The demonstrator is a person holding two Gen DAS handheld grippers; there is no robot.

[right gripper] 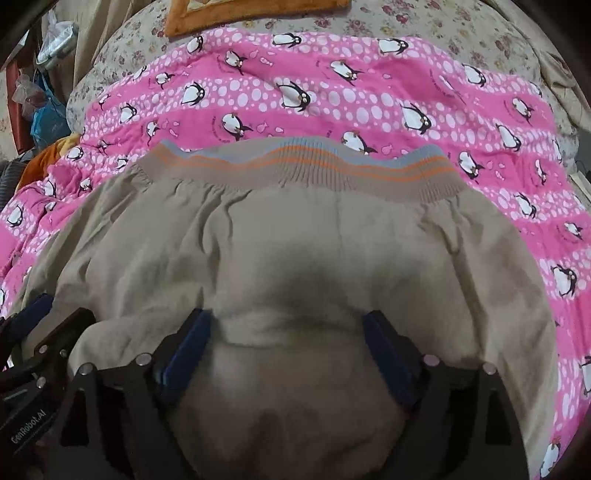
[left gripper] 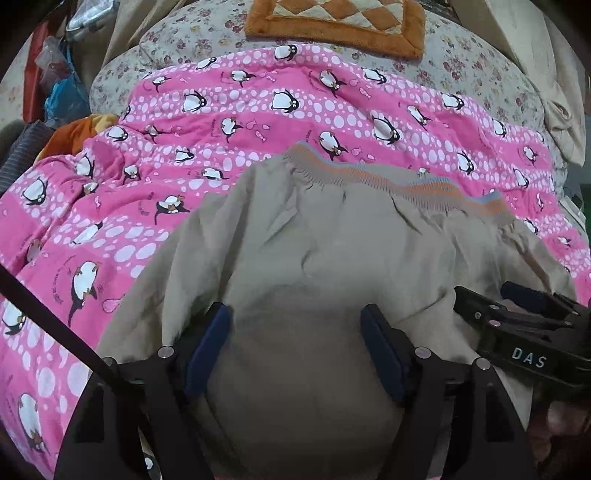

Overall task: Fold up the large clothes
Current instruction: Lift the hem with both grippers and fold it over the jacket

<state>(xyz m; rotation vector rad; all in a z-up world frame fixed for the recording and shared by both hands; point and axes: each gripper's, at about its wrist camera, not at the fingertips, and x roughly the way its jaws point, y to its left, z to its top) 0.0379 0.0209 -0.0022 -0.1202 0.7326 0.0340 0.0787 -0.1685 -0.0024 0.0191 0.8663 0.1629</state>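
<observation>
A beige jacket with a ribbed hem striped orange and grey-blue lies on a pink penguin blanket. It also shows in the right wrist view, hem at the far side. My left gripper is open, blue pads wide apart over the near edge of the jacket. My right gripper is open too, pads straddling a bunched fold of the jacket. The right gripper shows at the right in the left wrist view; the left shows at the lower left in the right wrist view.
The pink blanket covers a floral bedspread. An orange-edged quilted cushion lies at the far side. Orange cloth and hanging bags sit at the left. A black strap crosses the lower left.
</observation>
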